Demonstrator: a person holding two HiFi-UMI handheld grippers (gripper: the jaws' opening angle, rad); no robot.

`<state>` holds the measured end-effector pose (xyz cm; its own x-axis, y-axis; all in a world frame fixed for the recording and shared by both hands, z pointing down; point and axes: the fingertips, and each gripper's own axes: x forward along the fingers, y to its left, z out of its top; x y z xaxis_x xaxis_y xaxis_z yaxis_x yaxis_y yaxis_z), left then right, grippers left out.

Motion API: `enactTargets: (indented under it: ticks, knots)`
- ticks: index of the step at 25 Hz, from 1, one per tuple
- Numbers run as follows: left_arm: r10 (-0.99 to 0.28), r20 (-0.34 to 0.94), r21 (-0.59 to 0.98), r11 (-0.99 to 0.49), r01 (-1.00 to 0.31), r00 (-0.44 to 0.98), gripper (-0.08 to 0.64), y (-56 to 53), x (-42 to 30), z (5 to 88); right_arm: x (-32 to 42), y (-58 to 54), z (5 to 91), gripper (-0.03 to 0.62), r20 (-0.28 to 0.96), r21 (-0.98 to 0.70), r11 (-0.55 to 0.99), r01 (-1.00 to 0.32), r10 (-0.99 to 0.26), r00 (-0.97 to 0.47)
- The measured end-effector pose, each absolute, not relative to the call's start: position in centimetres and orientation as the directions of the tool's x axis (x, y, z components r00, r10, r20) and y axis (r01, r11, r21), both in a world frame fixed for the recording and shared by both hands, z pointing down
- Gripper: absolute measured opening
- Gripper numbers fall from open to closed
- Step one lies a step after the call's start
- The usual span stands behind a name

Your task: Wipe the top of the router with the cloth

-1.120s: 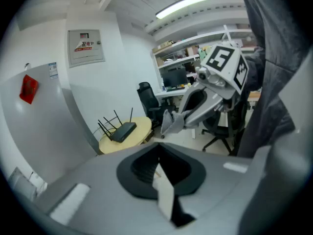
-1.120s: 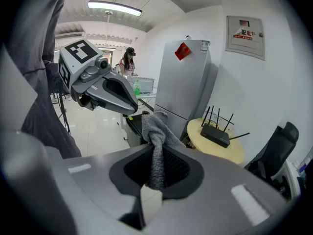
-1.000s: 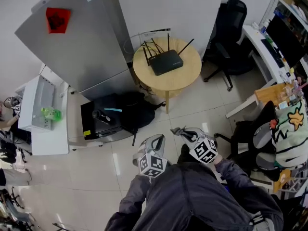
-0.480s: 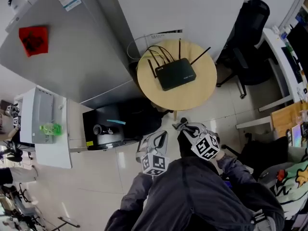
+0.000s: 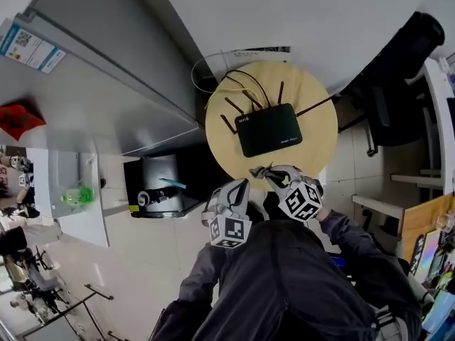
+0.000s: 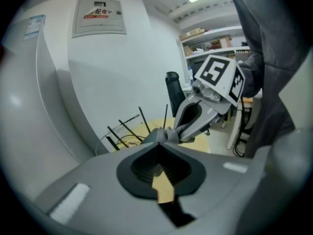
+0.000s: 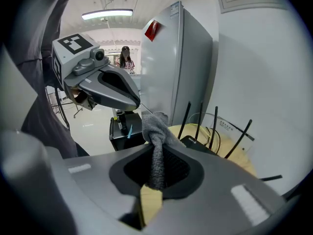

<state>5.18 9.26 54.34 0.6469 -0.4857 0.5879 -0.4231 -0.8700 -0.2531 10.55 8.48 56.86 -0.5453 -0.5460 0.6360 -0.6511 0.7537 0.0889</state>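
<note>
Now, from above: left gripper (image 5: 242, 185) and right gripper (image 5: 269, 175), side by side at the near edge of a round pale wooden table (image 5: 321, 137), each held out from a dark grey jacket sleeve (image 5: 341, 234).

Right gripper first. Clamps down hard on a grey knitted cloth (image 7: 156, 148). Squeezes it at the middle between the pads and leaves the bunched top poking out past the tips. Hangs over the table's near rim, just short of the router and apart from it, cloth not yet on the top.

Over to the left gripper. Jaws pressed together, nothing caught between them. Points towards the table, just left of the right gripper and close beside it.

And there, flat in the middle of the tabletop, a black flat router with thin stick antennas (image 5: 269, 129). Lies with its long side across the table, antennas fanned out on the far and left sides, one more reaching off to the right. Behind it, thin cables (image 5: 213, 73) looping off the far edge of the table.

Round the table: to the left, a tall silver-grey refrigerator (image 5: 92, 77); nearer than that and low down, a low black cabinet (image 5: 134, 190); off to the right, a black office chair (image 5: 402, 69).
</note>
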Motion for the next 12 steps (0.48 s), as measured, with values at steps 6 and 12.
enactTargets:
  ticks: [6,12]
  knots:
    - [-0.439,0.649,-0.16,-0.877,-0.453,0.622,0.001,5.7,4.6,57.0,10.6,2.9,59.6,0.038,0.691,0.078,0.79,-0.609,-0.483,-0.538]
    - [-0.397,0.669,-0.046,-0.866,-0.498,0.629,0.047,3.9,3.8,57.8,9.8,-2.8,63.3,0.038,0.76,0.029,0.798,-0.602,-0.408,-0.505]
